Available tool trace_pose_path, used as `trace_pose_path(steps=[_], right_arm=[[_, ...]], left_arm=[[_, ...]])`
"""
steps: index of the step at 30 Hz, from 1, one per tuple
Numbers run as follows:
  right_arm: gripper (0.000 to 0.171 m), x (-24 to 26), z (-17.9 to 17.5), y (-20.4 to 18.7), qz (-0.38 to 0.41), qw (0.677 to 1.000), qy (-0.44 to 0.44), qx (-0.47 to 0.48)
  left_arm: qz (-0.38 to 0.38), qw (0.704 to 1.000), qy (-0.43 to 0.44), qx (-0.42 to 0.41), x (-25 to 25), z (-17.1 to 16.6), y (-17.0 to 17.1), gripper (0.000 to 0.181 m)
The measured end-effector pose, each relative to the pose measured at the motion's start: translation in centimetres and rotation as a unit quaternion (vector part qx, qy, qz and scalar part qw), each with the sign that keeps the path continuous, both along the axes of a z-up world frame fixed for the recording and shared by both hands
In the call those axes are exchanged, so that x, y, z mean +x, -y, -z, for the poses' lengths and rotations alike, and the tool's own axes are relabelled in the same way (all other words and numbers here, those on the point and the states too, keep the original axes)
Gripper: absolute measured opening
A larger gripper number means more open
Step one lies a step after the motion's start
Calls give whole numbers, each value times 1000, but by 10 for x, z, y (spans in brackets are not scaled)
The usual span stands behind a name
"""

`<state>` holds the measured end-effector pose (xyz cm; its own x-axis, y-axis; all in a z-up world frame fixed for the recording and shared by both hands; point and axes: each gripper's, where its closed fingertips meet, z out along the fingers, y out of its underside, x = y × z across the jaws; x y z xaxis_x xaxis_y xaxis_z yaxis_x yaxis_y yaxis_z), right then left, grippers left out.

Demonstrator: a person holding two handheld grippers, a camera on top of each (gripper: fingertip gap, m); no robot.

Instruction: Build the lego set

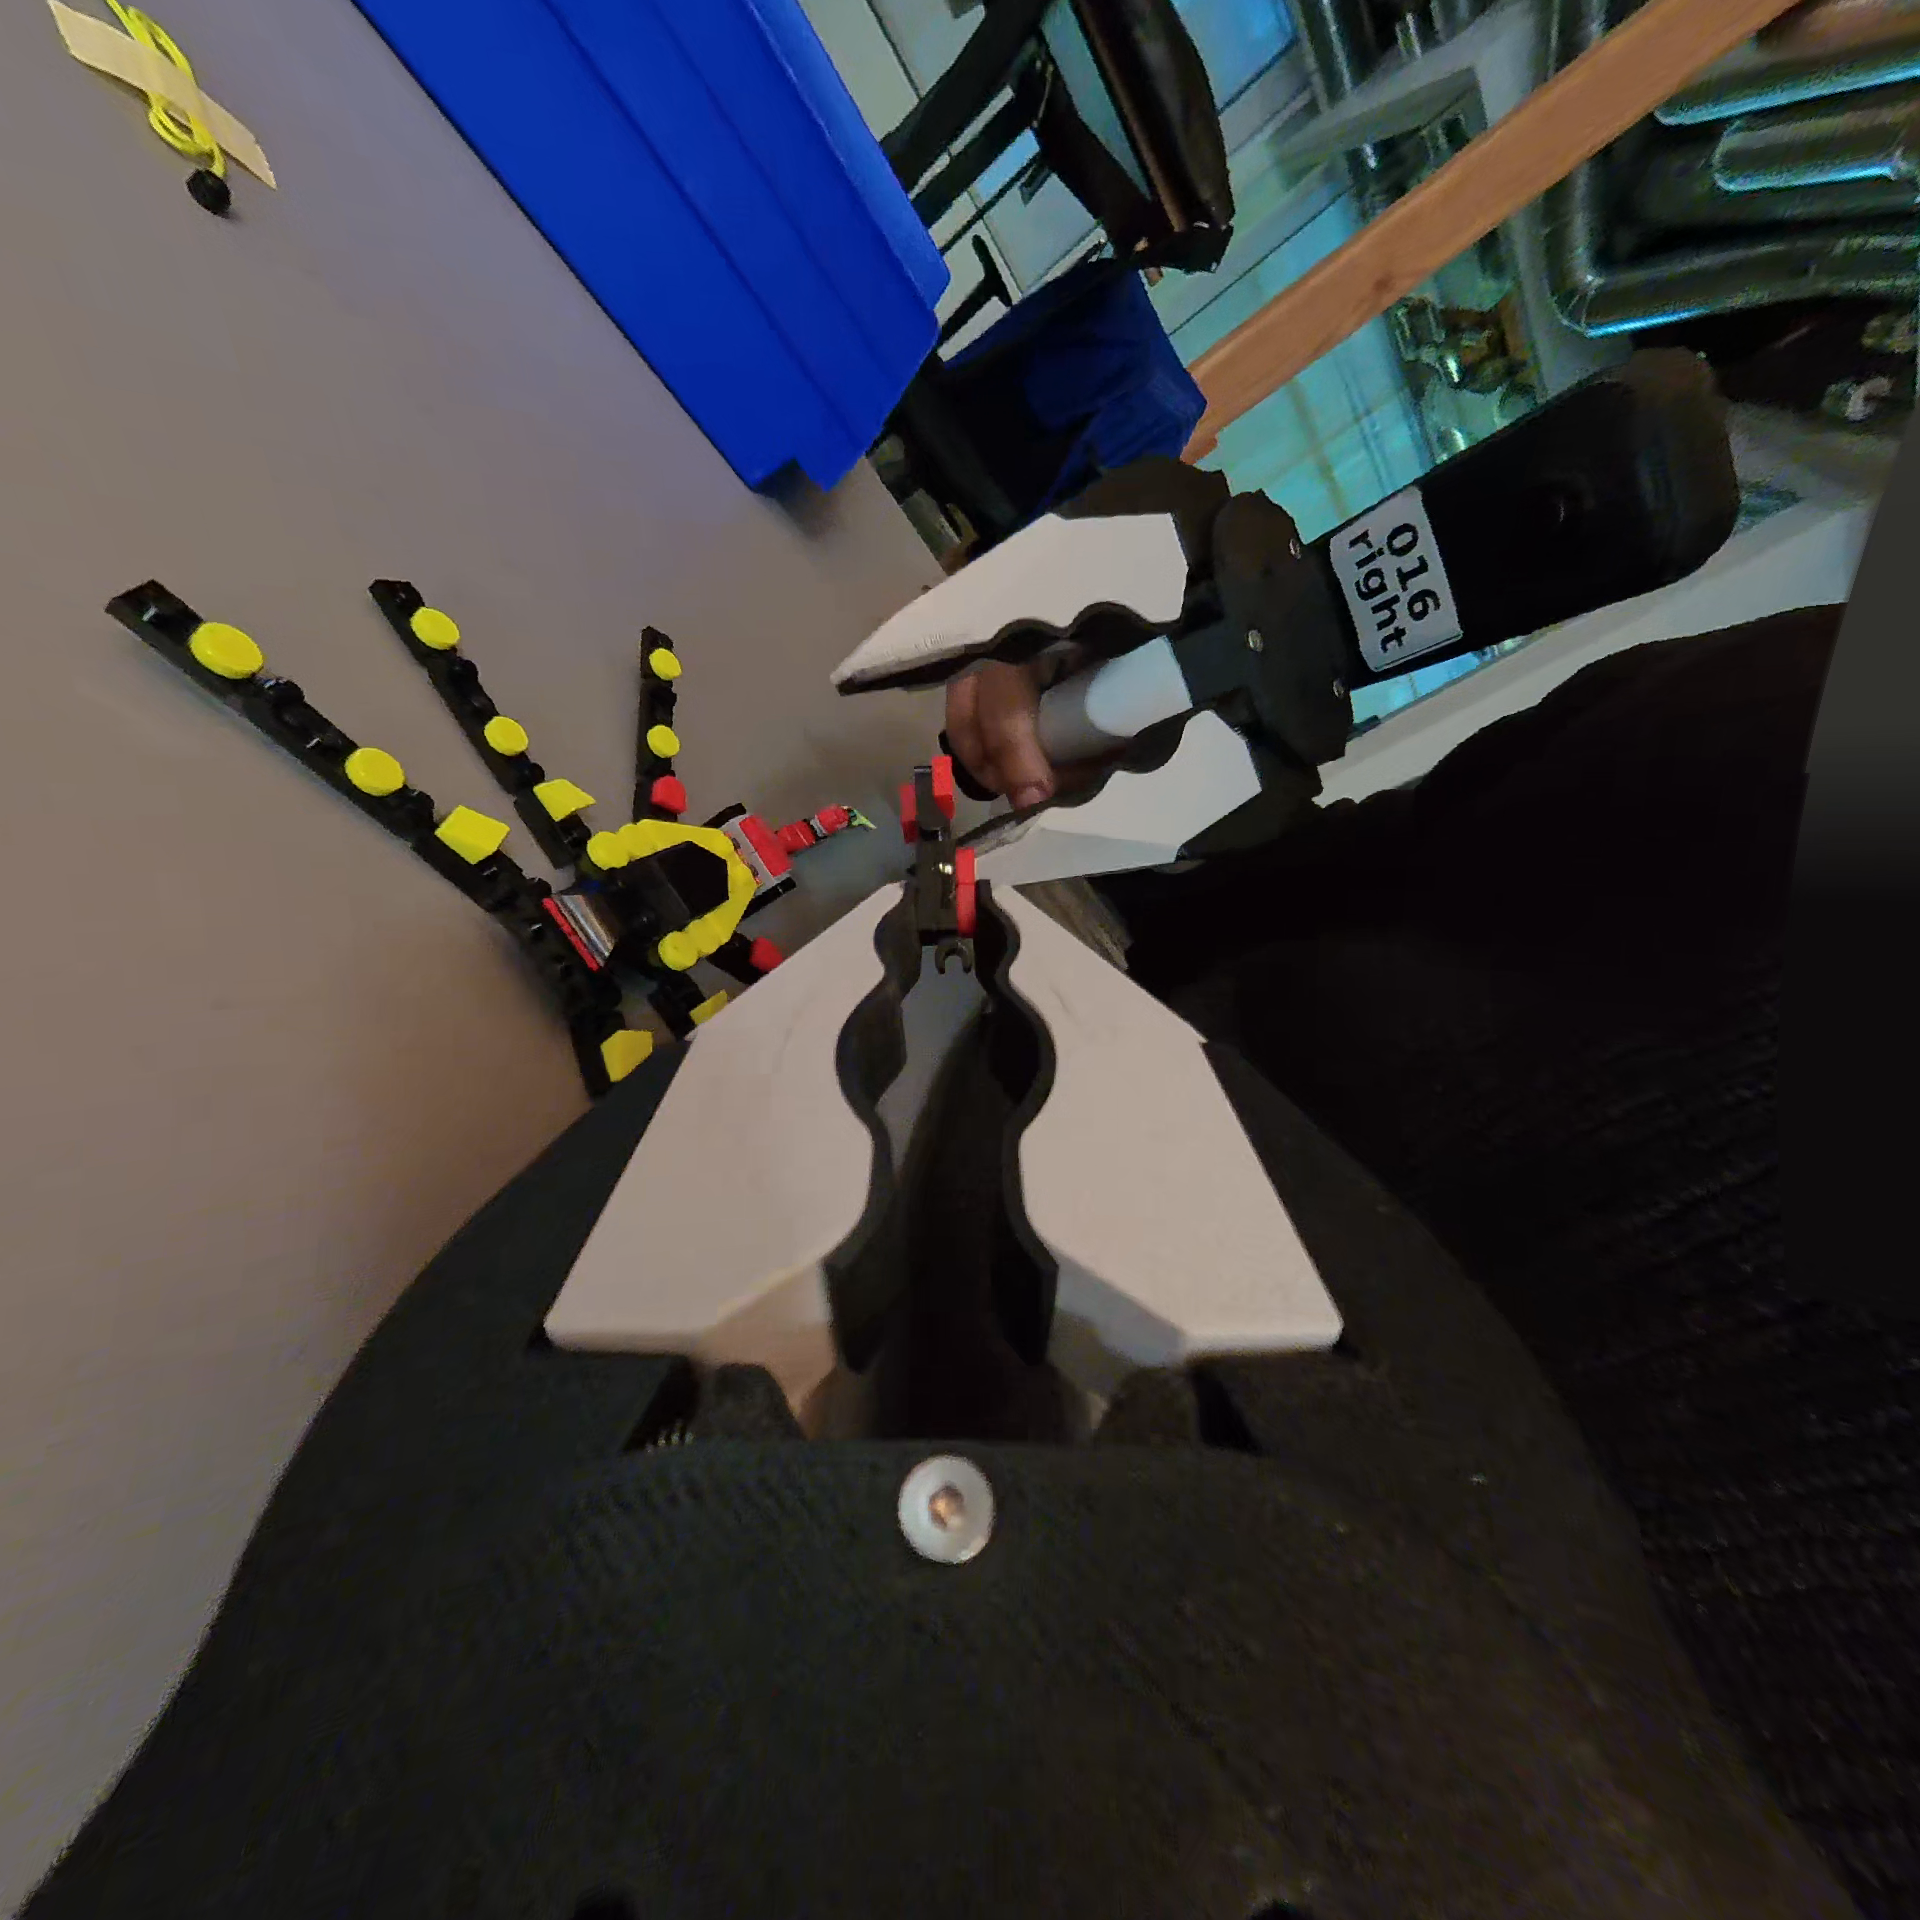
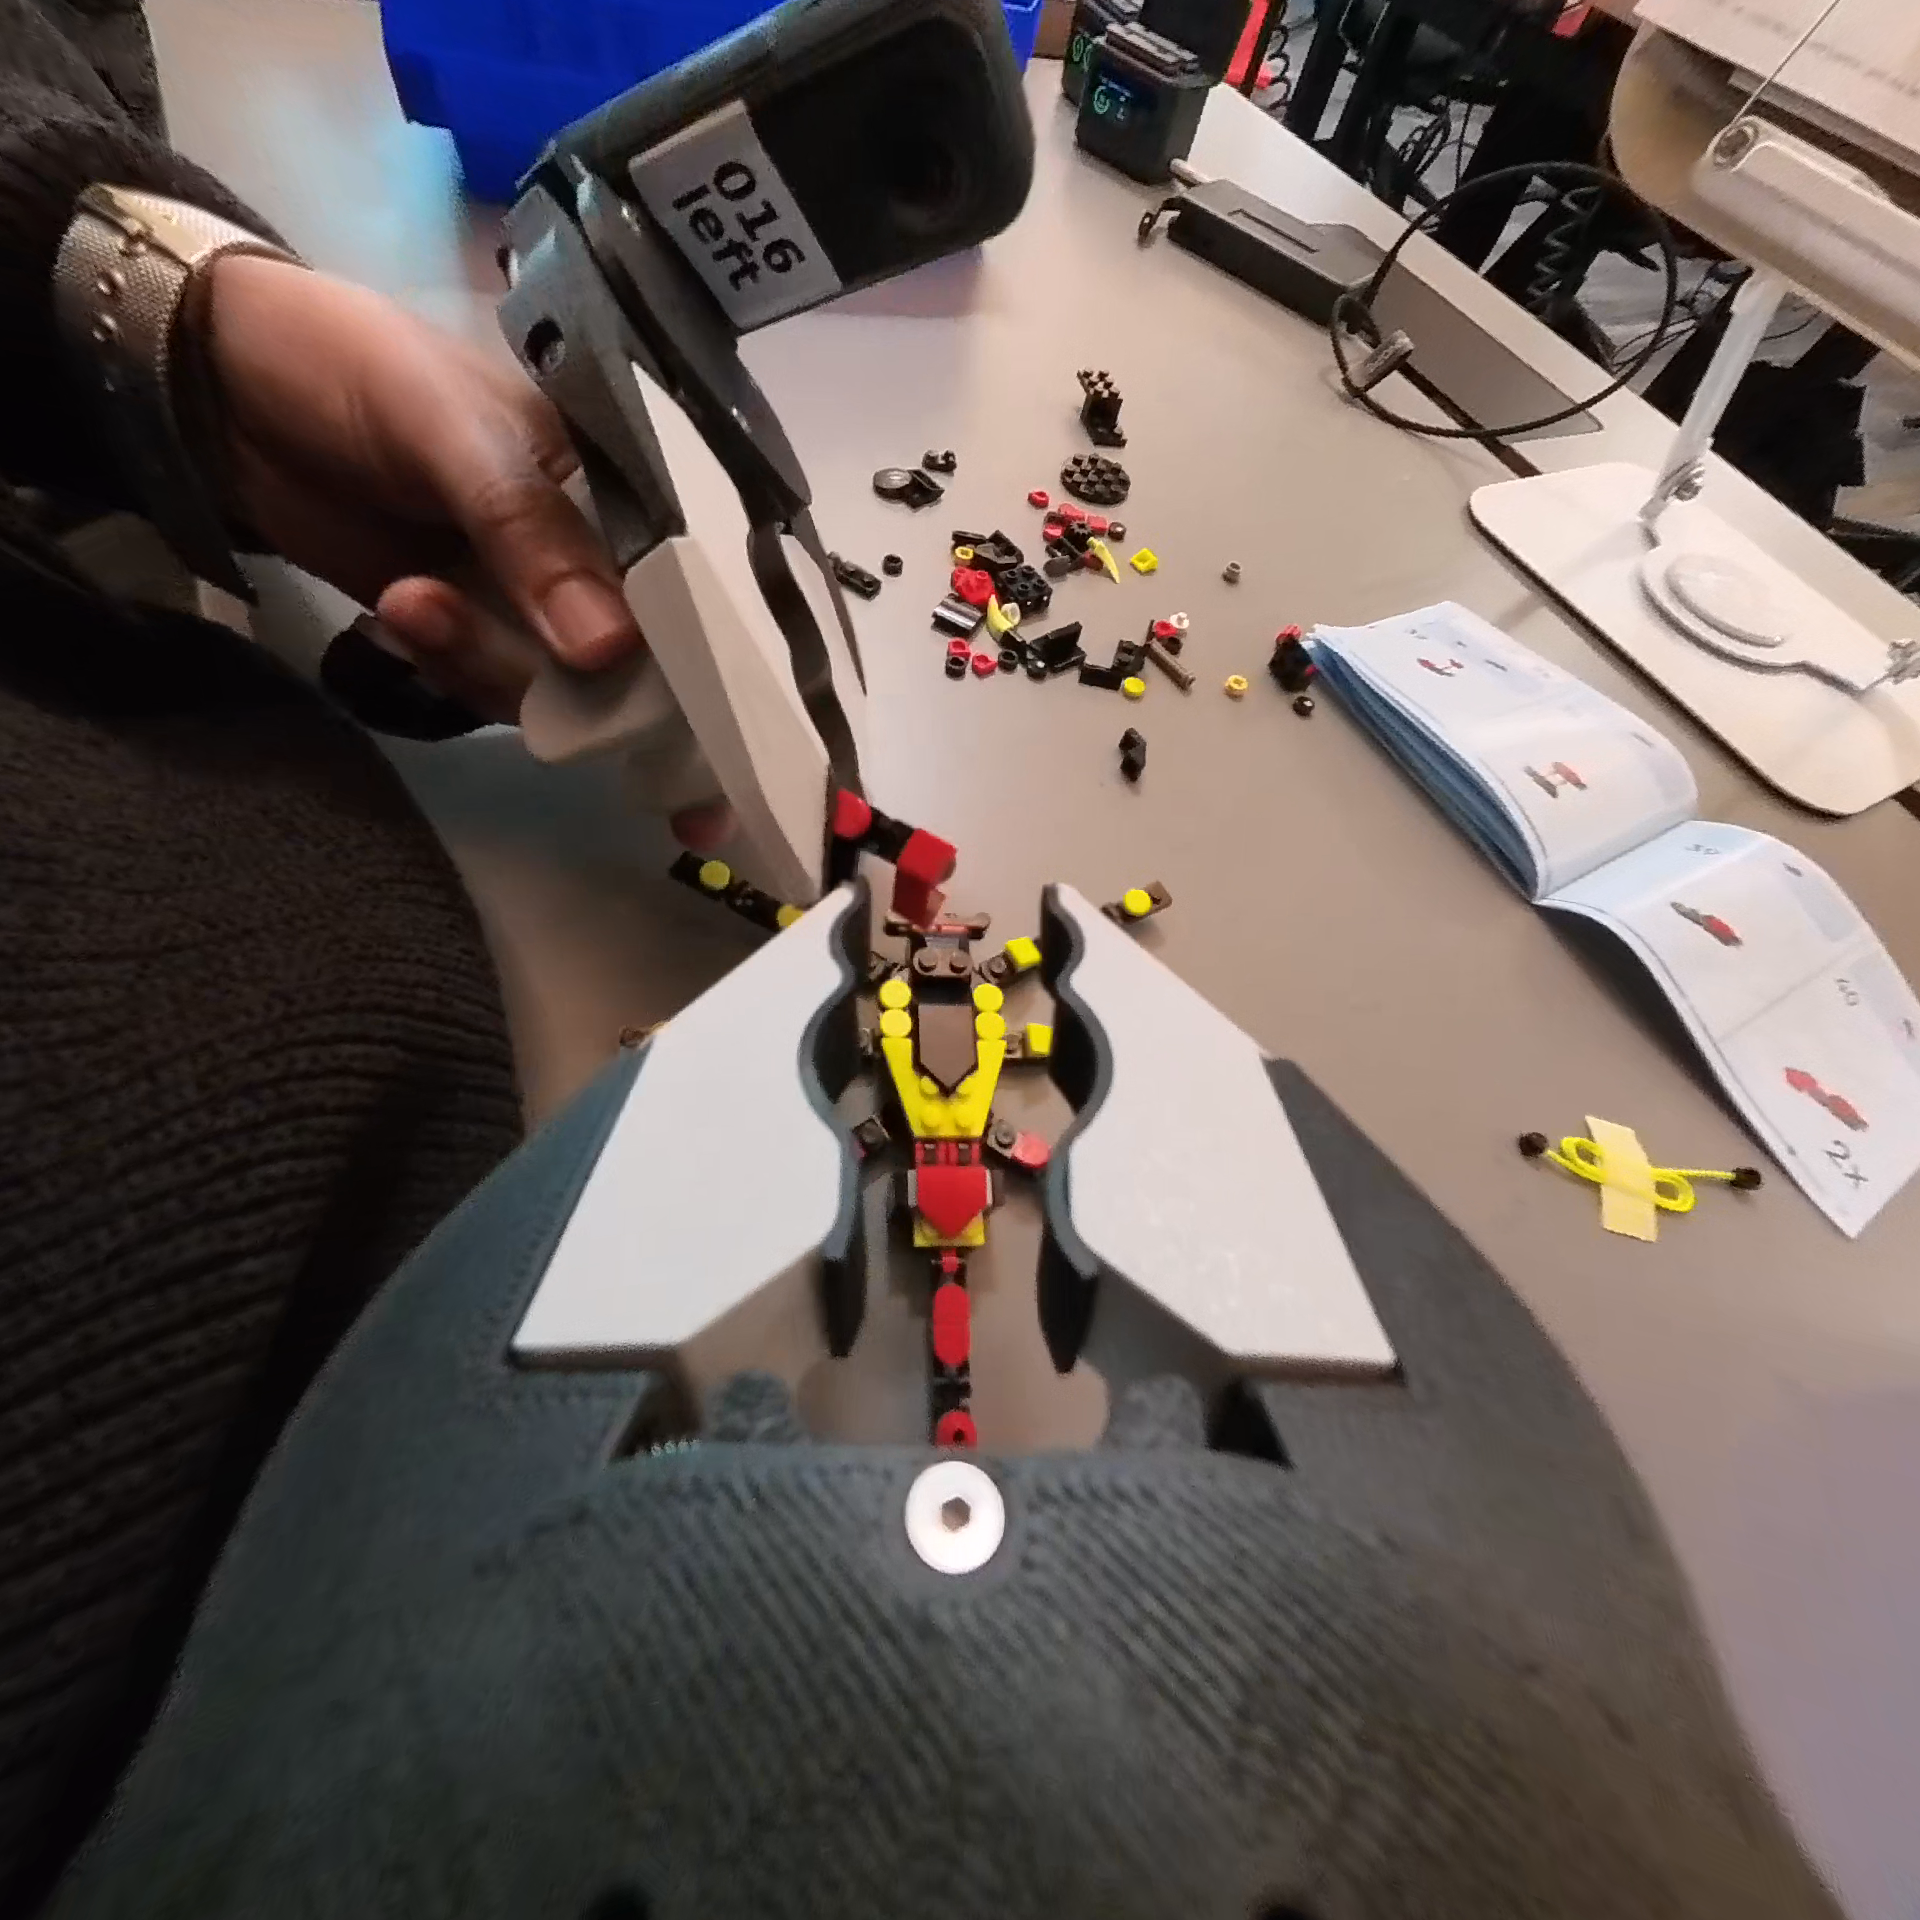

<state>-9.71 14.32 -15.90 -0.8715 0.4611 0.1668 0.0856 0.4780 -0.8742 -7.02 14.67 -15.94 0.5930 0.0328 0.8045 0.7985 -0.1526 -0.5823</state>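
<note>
The left tongs (image 1: 943, 914) pinch a small red-and-black claw piece (image 1: 935, 842) just above the model's (image 2: 940, 1081) front end; the right tongs (image 2: 956, 914) hang spread over its body near the bench's (image 2: 1299, 1039) front edge. Line up the clip squarely and brace the body before pressing.

model (image 2: 940, 1081) between right claw (image 2: 951, 914) fingers | loose pieces (image 2: 1049, 592) beyond | booklet (image 2: 1621, 862) right

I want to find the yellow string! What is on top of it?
A strip of pale tape lies across the middle of the yellow string on the table. The part under the tape is hidden; both black ends show.
</note>
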Motion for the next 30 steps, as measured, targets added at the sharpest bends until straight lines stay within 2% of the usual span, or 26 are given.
trace_pose_path(steps=[6,9,15,30], right_arm=[[26,1,2,1,-5,999,-32,31],[11,6,3,5,-25,996,-62,51],[11,8,8,4,-42,984,-126,117],[8,17,18,2,-76,985,-88,127]], left_arm=[[9,1000,2,-5,5,2,-3,5],[10,1000,5,-4,5,2,-3,5],[15,1000,1,-21,5,7,-1,5],[13,999,-26,-34,1,9,2,5]])
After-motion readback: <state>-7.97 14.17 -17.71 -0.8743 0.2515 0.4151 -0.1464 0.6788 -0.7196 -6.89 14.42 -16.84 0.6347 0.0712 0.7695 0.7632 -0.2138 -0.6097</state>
